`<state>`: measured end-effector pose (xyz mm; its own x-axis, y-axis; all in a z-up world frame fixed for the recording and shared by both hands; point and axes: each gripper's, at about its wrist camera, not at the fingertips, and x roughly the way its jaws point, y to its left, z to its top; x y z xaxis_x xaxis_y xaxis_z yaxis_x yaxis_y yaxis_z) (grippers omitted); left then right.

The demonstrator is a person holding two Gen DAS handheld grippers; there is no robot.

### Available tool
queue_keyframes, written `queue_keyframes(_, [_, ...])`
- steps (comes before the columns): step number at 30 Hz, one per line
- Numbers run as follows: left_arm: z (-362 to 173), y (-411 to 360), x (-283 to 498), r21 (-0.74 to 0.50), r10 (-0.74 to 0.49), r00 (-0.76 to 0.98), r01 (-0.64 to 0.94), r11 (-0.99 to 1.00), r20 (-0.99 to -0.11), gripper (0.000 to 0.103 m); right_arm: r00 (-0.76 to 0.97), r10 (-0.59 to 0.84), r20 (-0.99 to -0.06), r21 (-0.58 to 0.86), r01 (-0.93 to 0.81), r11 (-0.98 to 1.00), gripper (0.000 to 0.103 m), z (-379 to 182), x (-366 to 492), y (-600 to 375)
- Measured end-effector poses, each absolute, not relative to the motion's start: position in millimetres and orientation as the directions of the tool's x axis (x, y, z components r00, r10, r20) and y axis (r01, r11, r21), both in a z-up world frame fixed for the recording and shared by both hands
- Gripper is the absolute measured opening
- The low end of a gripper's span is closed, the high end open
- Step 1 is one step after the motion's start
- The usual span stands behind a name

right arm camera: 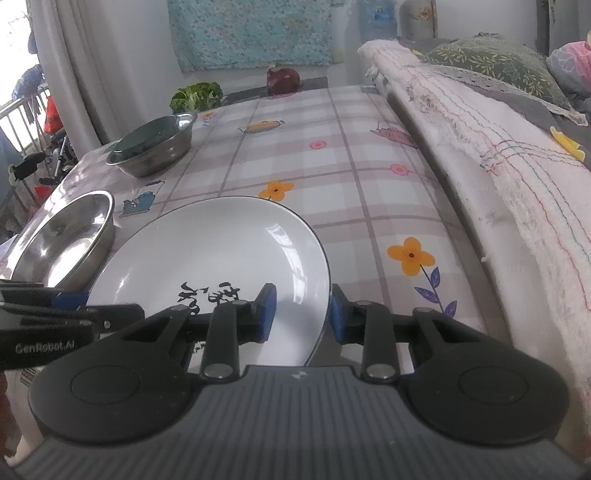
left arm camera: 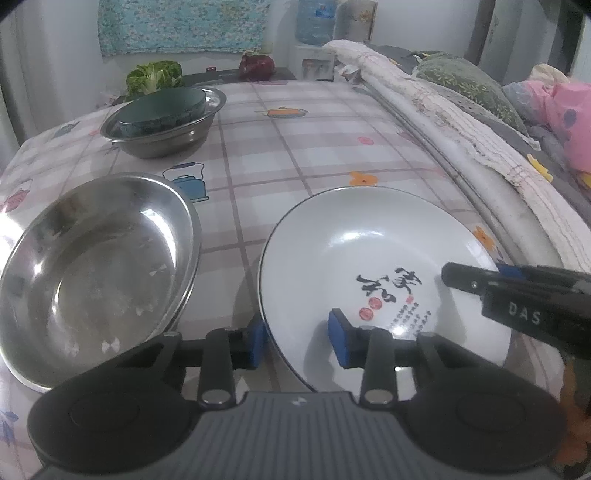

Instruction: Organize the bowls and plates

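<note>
A checked tablecloth (right arm camera: 332,155) printed with kettles and orange flowers covered the table. Along its right side ran a bed rail draped in a stitched white towel (right arm camera: 480,122), with a leafy green pillow (right arm camera: 491,59) behind. A turquoise patterned cloth (right arm camera: 251,33) hung on the pale wall, and daylight came through a window (right arm camera: 18,37) beside the grey curtain (right arm camera: 74,74).

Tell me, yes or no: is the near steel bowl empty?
Yes, the near steel bowl shows only its bare shiny inside, while the far one holds a green dish.

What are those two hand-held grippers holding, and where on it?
Both straddle the rim of the white ceramic plate with black calligraphy: the left hand-held gripper at its left edge, the right hand-held gripper at its right edge. A firm clamp cannot be confirmed.
</note>
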<state>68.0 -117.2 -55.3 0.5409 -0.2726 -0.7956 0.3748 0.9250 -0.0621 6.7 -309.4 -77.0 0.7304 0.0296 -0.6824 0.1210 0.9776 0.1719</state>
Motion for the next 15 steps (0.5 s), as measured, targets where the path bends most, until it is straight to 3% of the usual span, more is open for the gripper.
queue_keyframes(15, [-52.9, -122.8, 71.9, -0.024, -0.225, 0.570, 0.338, 0.941, -0.790, 0.032, 0.745, 0.026, -0.666, 0.167, 0.115, 0.979, 0.028, -79.1, 4.5, -307.6])
